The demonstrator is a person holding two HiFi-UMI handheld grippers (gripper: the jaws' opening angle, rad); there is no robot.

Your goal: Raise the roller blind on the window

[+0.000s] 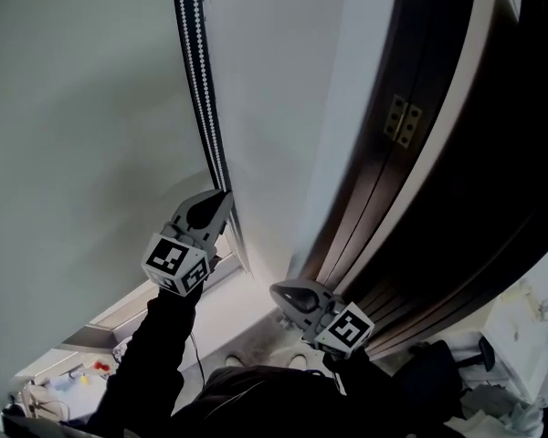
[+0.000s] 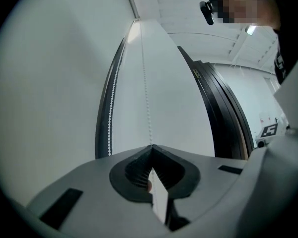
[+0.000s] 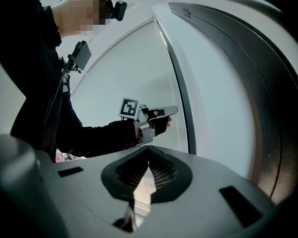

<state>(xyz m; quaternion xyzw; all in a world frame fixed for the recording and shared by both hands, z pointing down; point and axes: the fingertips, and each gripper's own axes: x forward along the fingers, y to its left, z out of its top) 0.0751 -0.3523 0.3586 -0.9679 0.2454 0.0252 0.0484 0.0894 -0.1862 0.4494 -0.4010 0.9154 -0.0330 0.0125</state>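
The pale grey roller blind point(image 1: 82, 117) fills the left of the head view, and its white bead chain point(image 1: 197, 62) runs down a dark strip at the blind's right edge. My left gripper point(image 1: 226, 195) is raised to that chain with its jaws closed. In the left gripper view one strand of the bead chain point(image 2: 147, 98) drops straight into the closed tips of the left gripper point(image 2: 150, 147). My right gripper point(image 1: 276, 291) hangs lower and to the right, shut with nothing in it. In the right gripper view the right gripper point(image 3: 148, 148) points toward the left gripper point(image 3: 173, 111).
A white wall strip point(image 1: 283, 108) separates the blind from a dark wooden door frame point(image 1: 457, 181) with a brass hinge point(image 1: 404, 121). The window sill point(image 1: 128, 310) lies below the blind. Small clutter point(image 1: 64, 381) sits at bottom left.
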